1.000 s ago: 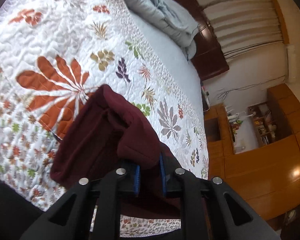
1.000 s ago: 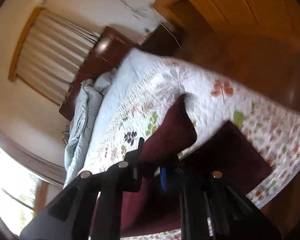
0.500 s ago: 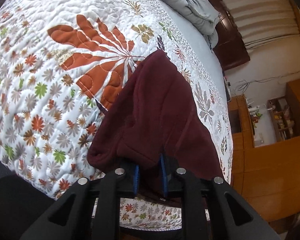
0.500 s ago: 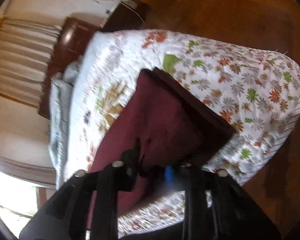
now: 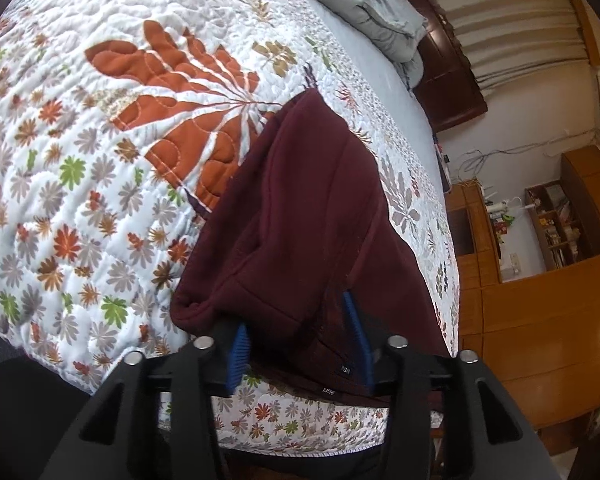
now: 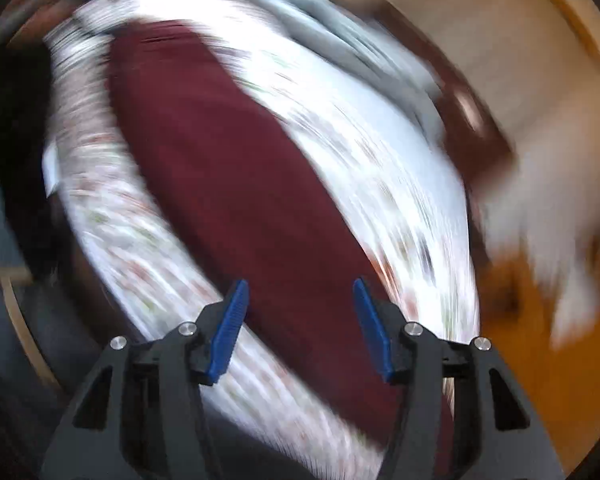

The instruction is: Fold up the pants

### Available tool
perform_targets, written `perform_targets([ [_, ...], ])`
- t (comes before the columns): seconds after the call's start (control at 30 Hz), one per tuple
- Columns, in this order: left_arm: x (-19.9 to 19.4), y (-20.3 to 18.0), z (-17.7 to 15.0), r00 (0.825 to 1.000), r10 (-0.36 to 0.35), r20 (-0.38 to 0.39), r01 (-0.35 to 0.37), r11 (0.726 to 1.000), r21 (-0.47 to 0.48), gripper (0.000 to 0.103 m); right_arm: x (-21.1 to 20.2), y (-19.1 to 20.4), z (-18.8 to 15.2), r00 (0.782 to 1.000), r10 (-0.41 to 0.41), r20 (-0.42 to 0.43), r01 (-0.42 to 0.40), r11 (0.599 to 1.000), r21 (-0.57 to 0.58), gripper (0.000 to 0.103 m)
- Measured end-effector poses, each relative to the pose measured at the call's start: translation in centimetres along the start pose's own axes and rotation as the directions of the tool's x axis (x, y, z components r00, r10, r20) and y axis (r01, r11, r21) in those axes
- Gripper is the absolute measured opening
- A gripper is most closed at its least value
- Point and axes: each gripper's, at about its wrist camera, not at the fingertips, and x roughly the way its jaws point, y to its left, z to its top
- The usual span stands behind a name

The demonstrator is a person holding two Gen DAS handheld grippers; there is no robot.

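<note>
While folded, pants [image 5: 312, 220] between spread jaws.

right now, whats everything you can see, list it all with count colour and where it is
dark maroon fleece pants: one, maroon, folded lengthwise on the quilt near the bed's foot edge
white floral quilted bedspread: one, white with orange and green leaves, covering the bed
pale grey duvet: one, grey, bunched at the headboard end
dark wood headboard: one, brown, behind the duvet
orange wooden cabinets: several, right of the bed
left gripper: one, black with blue pads, open around the pants' edge
right gripper: one, black with blue pads, open, view blurred
</note>
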Motion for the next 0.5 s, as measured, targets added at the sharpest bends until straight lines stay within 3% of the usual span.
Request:
perform_targets([
  [0.1, 0.0, -0.3, -0.1, 1.000, -0.014, 0.001, 0.014, 0.999, 0.032, 0.055, 1.8, 6.7, 4.5, 0.995, -0.012, 0.095, 0.035, 0.969, -0.246, 0.047],
  [0.13, 0.0, -0.4, -0.1, 1.000, -0.019, 0.001, 0.019, 0.999, 0.039, 0.056, 2.6, 7.8, 5.5, 0.994, -0.053, 0.091, 0.074, 0.968, -0.241, 0.041],
  [0.27, 0.1, -0.3, 0.1, 0.999, -0.048, -0.001, 0.048, 0.998, 0.048, 0.062, 5.1, 9.8, 7.4, 0.993, -0.081, 0.084, 0.103, 0.941, -0.322, 0.029],
  [0.5, 0.1, 0.7, 0.4, 0.994, -0.107, -0.011, 0.108, 0.994, 0.006, 0.067, 8.6, 8.7, 8.3, 0.998, -0.048, 0.037, 0.057, 0.939, -0.340, 0.028],
])
